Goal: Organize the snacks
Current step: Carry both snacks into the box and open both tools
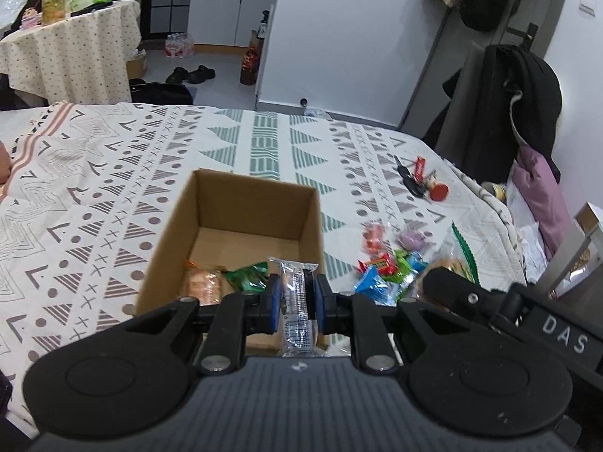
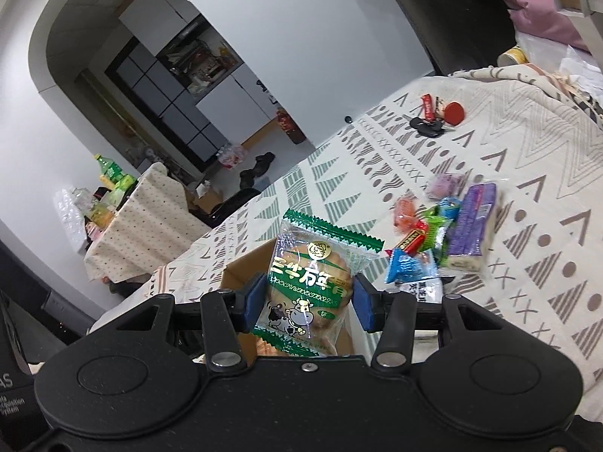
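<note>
Your left tongs are clamped on a clear-wrapped snack bar, held upright over the near right corner of the cardboard box. The box sits open on the bed, and inside it lie an orange-sealed biscuit pack and a small green packet.

Your right tongs hold a green cracker pack with a cow drawing; the blue pads press its left side, though the right pad seems to stand just off the wrapper, so the grip is hard to judge. The pack hangs above the box's edge.

To the right of the box a loose pile of candies rests on the bedspread, with a purple pack touching it. A bunch of keys lies well apart, farther back.
</note>
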`<state>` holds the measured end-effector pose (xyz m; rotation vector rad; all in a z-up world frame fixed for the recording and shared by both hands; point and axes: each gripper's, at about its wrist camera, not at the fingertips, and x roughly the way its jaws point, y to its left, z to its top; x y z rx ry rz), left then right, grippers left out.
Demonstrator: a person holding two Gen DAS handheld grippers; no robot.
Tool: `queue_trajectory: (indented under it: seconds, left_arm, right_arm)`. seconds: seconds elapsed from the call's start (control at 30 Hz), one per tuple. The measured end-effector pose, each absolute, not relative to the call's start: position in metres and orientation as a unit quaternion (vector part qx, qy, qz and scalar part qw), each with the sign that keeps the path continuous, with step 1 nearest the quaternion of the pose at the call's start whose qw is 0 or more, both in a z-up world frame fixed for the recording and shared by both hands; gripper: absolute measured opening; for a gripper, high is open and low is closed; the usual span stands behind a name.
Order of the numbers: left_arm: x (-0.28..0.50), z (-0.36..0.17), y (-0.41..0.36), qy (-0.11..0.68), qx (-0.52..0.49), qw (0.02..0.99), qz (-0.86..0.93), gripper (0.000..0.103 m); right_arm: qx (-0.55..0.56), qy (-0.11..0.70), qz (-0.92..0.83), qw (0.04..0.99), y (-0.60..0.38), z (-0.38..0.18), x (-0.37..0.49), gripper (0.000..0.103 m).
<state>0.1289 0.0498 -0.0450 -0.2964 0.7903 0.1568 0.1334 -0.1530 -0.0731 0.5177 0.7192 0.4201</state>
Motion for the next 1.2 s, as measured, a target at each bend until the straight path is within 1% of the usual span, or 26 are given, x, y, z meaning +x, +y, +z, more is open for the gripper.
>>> queue_trajectory:
  seconds: [0.27,0.5,0.9,0.97,1.13,1.2]
  left_arm:
    - [0.132,-0.047,0.080,0.380,-0.158,0.907,0.092,0.017]
    - [0.144,-0.061,0.110,0.387,-0.177,0.898,0.111,0.017]
    - [0.164,-0.092,0.122,0.415,-0.214,0.879,0.095,0.017]
    - [0.166,-0.099,0.126,0.421,-0.231,0.873,0.089,0.020]
    - [0.168,-0.105,0.134,0.431,-0.239,0.864,0.108,0.022]
    - [0.168,-0.105,0.138,0.429,-0.242,0.863,0.112,0.024]
  right_arm:
    - [0.243,0.344,0.221,0.880,-0.134,-0.074,0.138,0.048]
    - [0.233,0.353,0.240,0.874,-0.110,-0.080,0.147,0.048]
    - [0.226,0.380,0.242,0.864,-0.089,-0.102,0.159,0.048]
    - [0.225,0.383,0.242,0.862,-0.087,-0.105,0.161,0.048]
    - [0.220,0.393,0.252,0.856,-0.076,-0.110,0.165,0.048]
    - [0.216,0.397,0.256,0.855,-0.071,-0.111,0.166,0.051]
